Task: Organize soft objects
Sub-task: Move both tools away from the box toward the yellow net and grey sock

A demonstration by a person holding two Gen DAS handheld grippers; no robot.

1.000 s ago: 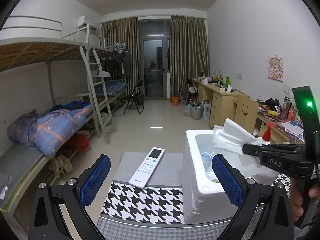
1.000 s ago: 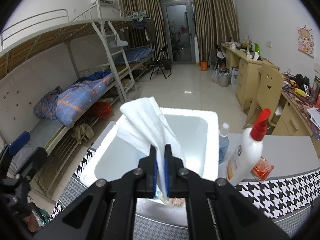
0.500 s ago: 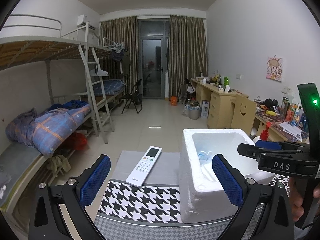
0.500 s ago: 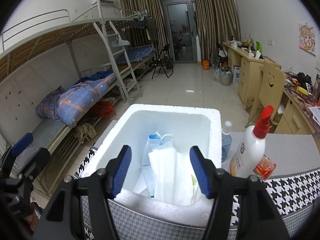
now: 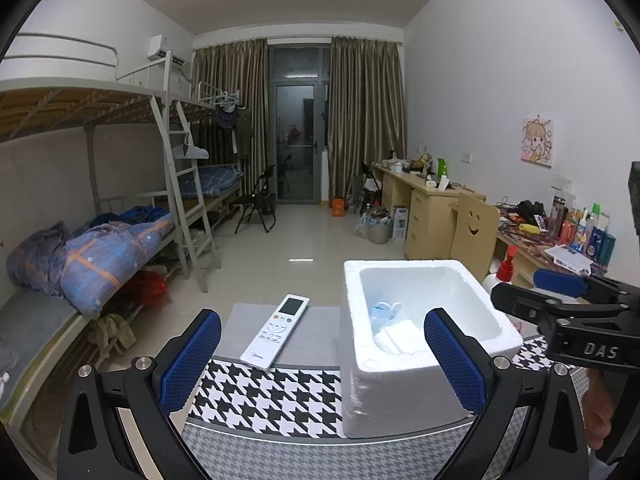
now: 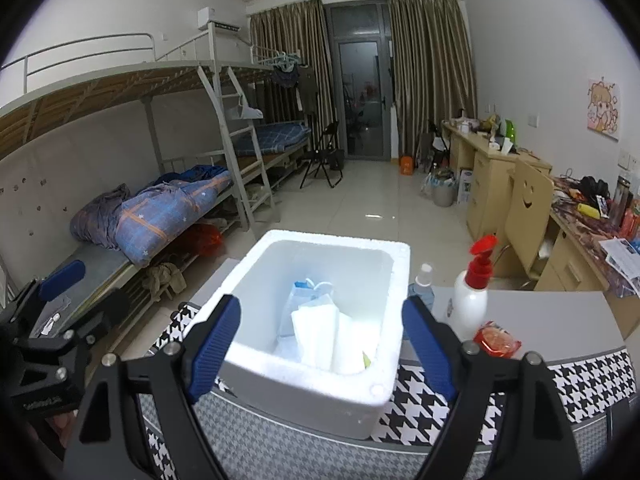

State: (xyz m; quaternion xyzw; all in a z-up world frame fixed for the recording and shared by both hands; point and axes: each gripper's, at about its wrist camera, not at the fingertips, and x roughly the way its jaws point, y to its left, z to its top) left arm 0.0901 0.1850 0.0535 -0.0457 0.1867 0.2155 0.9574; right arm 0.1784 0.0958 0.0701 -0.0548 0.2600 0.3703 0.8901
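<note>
A white foam box stands on the houndstooth table cover. Inside it lie folded white tissues and a blue-and-white mask pack. My right gripper hovers above the box's near rim, its jaws opening wide with nothing between the blue pads. From the left wrist view the right gripper shows at the box's right side. My left gripper stays open and empty in front of the table, left of the box.
A white remote control lies left of the box. Right of the box stand a white pump bottle with red top, a small clear bottle and a red packet. Bunk beds stand left, desks and a chair right.
The right gripper let go of the white tissue, which dropped into the foam box. Its jaws spread wide and it drew back and up a little. The left gripper stayed put.
</note>
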